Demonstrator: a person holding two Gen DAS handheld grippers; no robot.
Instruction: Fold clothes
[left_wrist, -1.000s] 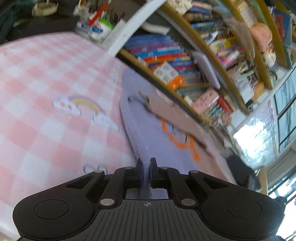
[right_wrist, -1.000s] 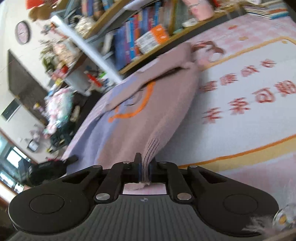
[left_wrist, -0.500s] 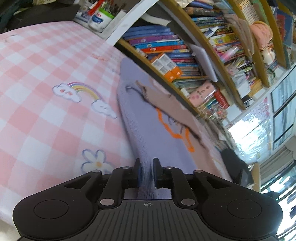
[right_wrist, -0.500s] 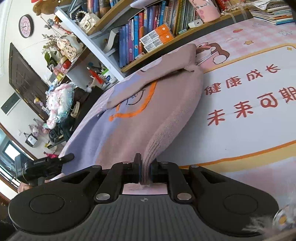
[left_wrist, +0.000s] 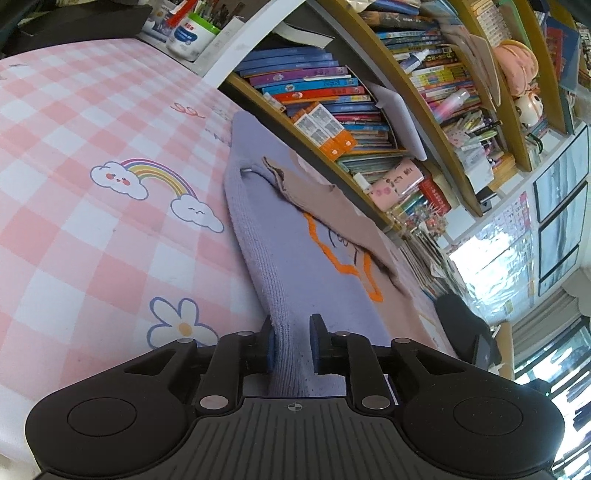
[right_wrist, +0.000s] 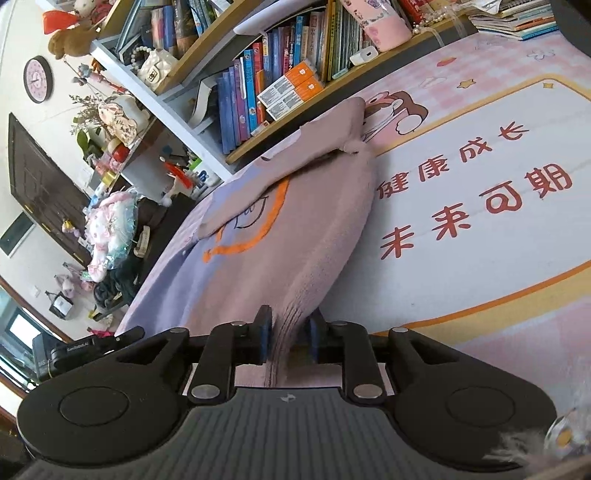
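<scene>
2 grippers sit at 6 o'clock in their own views, each at one bottom corner of the sweater (left_wrist: 314, 266), which lies flat on the worktop (left_wrist: 74, 229) running toward 12 o'clock. On the left gripper (left_wrist: 291, 343) the jaws stand slightly apart, lilac hem between them, the right pad clear of the cloth. On the right gripper (right_wrist: 287, 341) the jaws have just been opening, pink hem loose between them. Likely risks: a corner snagging on a pad as a gripper pulls back, or the sweater dragging off square.
</scene>
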